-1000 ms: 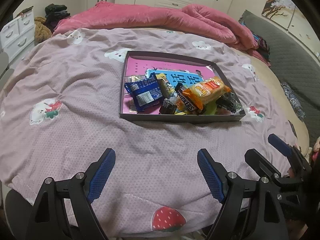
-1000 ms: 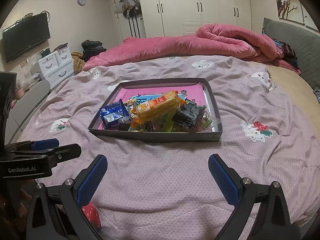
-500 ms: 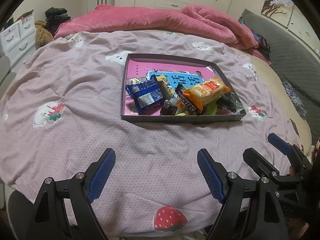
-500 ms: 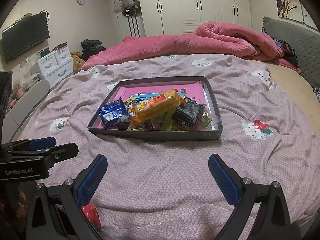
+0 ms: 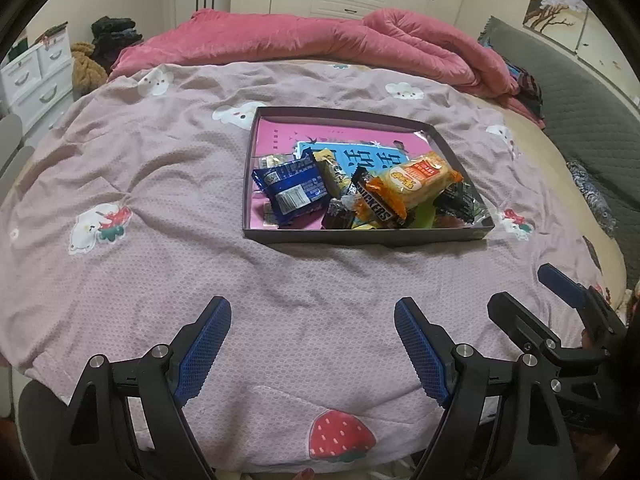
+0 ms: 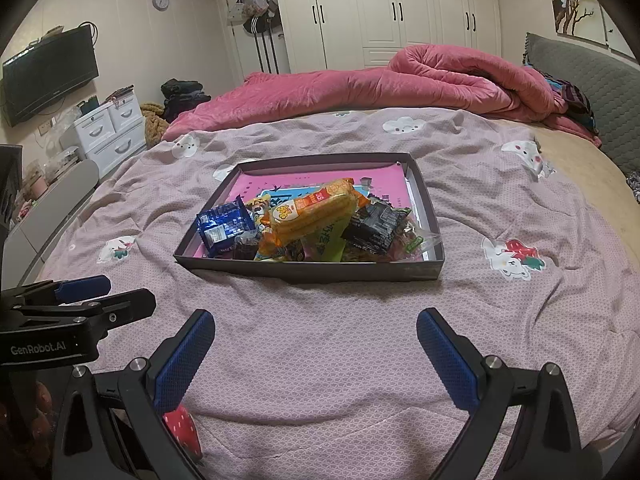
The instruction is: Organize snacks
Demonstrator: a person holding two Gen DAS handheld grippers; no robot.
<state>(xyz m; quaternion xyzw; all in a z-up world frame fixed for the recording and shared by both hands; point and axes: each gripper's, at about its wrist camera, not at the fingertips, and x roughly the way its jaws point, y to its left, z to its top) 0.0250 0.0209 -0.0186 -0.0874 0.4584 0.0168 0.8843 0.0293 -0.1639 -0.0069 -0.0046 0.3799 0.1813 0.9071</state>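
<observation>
A shallow dark box [image 5: 360, 236] [image 6: 312, 270] with a pink bottom lies on the bed. Several snacks are piled at its near end: a blue packet [image 5: 294, 192] [image 6: 224, 226], an orange-yellow packet [image 5: 416, 180] [image 6: 312, 212], a Snickers bar [image 5: 374, 204], a black packet [image 6: 376, 226] and a green one [image 6: 326, 240]. My left gripper [image 5: 312, 340] is open and empty, over the bedspread well short of the box. My right gripper [image 6: 316, 348] is open and empty, also short of the box. Each gripper shows in the other's view, the right [image 5: 556, 320] and the left [image 6: 80, 300].
The bed has a mauve bedspread [image 5: 140, 168] with cartoon prints. A rolled pink quilt [image 6: 400, 84] lies at the far side. A grey headboard [image 6: 592, 92] is at the right. White drawers [image 6: 108, 132] and a wall TV [image 6: 48, 72] stand at the left.
Both views have tilted up a little, so the box sits lower in frame and slightly nearer. Both grippers stay open and the snacks have not moved.
</observation>
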